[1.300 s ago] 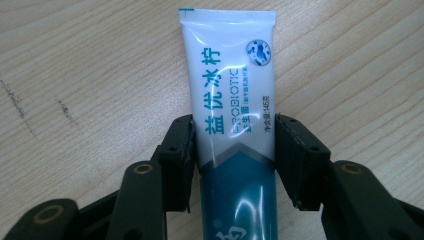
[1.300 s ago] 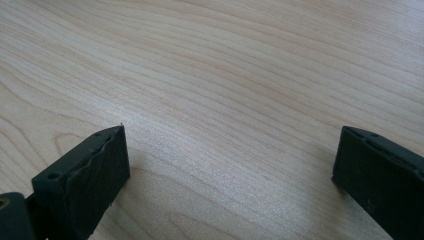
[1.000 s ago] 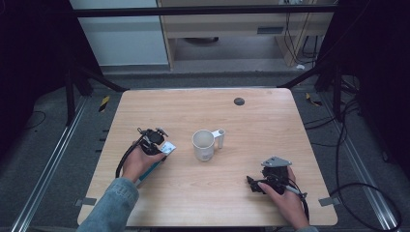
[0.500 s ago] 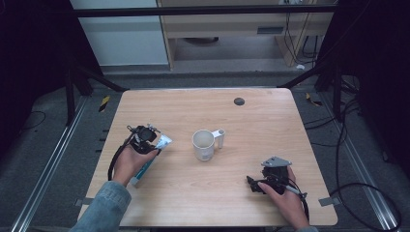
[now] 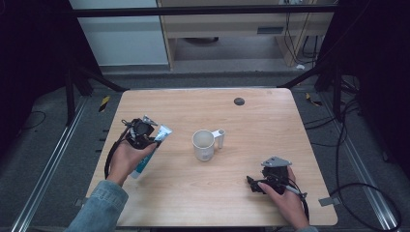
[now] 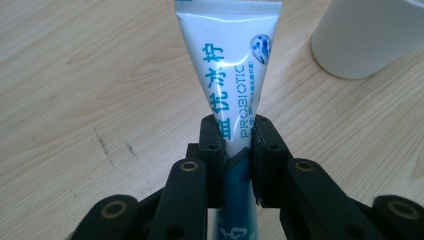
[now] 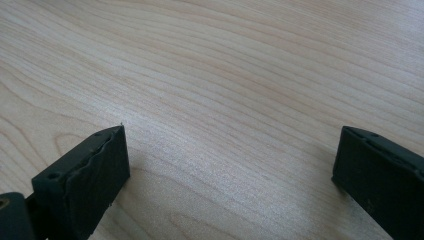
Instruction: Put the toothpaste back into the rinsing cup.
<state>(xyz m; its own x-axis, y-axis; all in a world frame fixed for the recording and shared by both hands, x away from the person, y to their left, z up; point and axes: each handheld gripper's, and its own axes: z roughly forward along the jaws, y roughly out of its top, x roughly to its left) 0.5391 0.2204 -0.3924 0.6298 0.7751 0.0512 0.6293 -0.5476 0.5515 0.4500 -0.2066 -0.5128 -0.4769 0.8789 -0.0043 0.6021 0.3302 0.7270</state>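
A white and blue toothpaste tube (image 5: 163,133) is held off the wooden table (image 5: 251,130) at its left side, with my left gripper (image 5: 145,140) shut on it. Seen from the left gripper view, the two black pads (image 6: 212,145) pinch the tube (image 6: 235,75) across its middle, and its flat crimped end points away from the camera. A white mug (image 5: 204,144) stands upright at the table's centre, handle to the right; its side (image 6: 370,35) lies just beyond the tube. My right gripper (image 5: 254,184) rests low at the front right, open, with bare wood between its pads (image 7: 95,170).
A small dark round disc (image 5: 239,101) lies near the table's far edge. Metal rails and cables run along the floor on both sides. Bare wood lies between the mug and the right gripper.
The left hand has risen and drawn back from the mug, taking the tube up off the table. The right hand and the mug have kept still.
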